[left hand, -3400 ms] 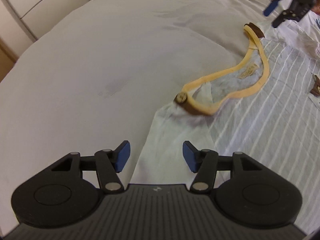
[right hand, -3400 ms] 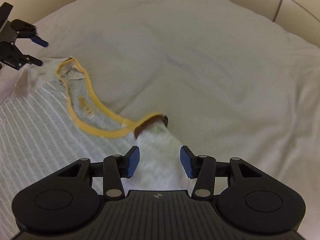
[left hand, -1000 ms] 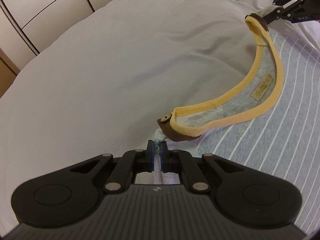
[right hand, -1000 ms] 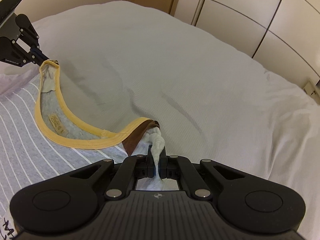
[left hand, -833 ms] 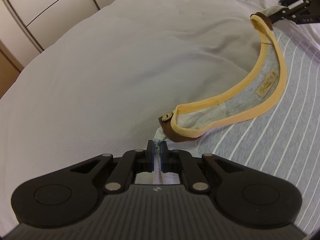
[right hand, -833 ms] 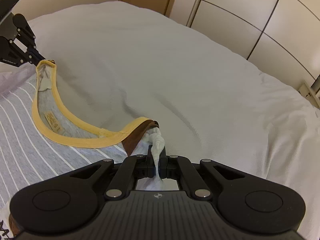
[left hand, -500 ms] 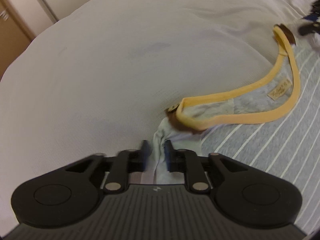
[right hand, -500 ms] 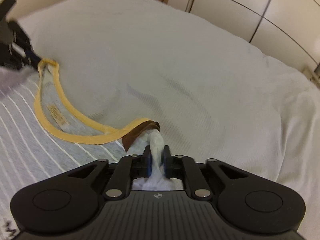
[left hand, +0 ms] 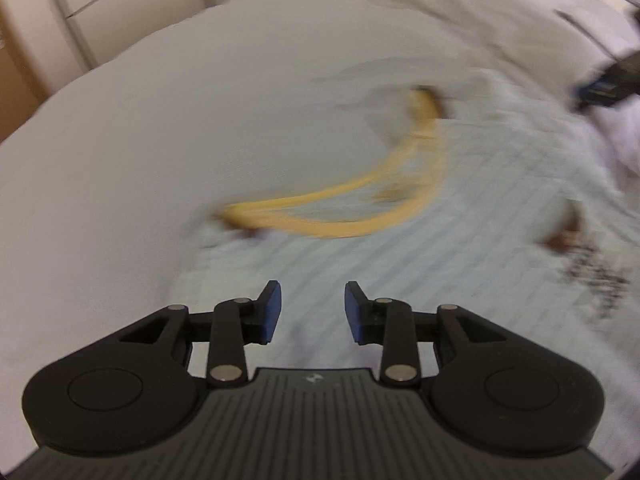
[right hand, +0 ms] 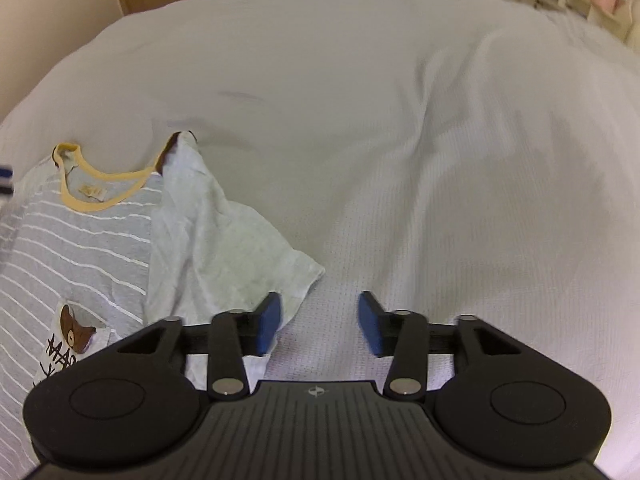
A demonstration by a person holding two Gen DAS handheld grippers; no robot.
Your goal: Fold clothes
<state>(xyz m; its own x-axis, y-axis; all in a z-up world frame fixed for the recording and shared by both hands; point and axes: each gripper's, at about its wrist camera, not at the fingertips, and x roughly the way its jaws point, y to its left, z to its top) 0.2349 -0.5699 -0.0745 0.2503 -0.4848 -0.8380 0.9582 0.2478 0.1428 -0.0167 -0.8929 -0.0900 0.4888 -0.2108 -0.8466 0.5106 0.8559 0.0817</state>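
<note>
A striped T-shirt (right hand: 76, 240) with a yellow collar (right hand: 100, 188) lies flat near the bed's (right hand: 400, 120) left side; bare cover stretches wide toward the far edge. The left view is blurred. Both the left tool (left hand: 313, 312) and right tool (right hand: 319, 322) are opening, nothing between their jaws, the sleeve (right hand: 224, 248) just beside the right one
</note>
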